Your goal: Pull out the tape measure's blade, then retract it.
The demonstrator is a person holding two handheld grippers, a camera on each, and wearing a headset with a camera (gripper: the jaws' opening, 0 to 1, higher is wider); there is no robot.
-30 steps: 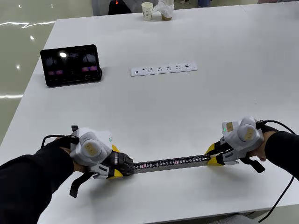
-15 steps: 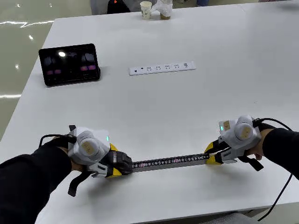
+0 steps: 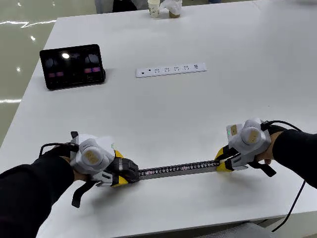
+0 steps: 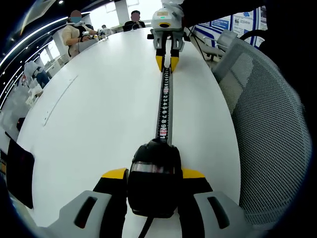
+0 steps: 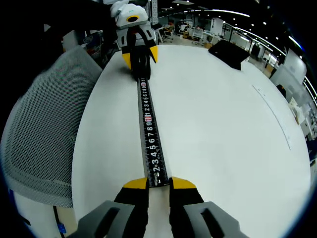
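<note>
1. At the near edge of the table, the tape measure's case is held between the jaws of the left gripper. The jaws are spread about as wide as the case and are clamped on its two flanks, as is seen in the left gripper view.
2. The case is judged to be anchored in this way so that the blade can be drawn against a fixed body.
3. The blade is laid flat on the table, numbers up, and is stretched straight from the case to the right gripper.
4. In the right gripper view, the jaws are set almost together and the blade's end is pinched in the narrow gap between them. Whether the end hook is caught behind the tips cannot be told.
5. The blade is judged to be kept low and in line to avoid a twist or kink. The pull-out is judged well advanced; retraction is not yet begun.
6. Farther off, well apart from the work, a power strip is noted at mid-table, a tablet to its left, and a paper cup at the far edge.
</note>
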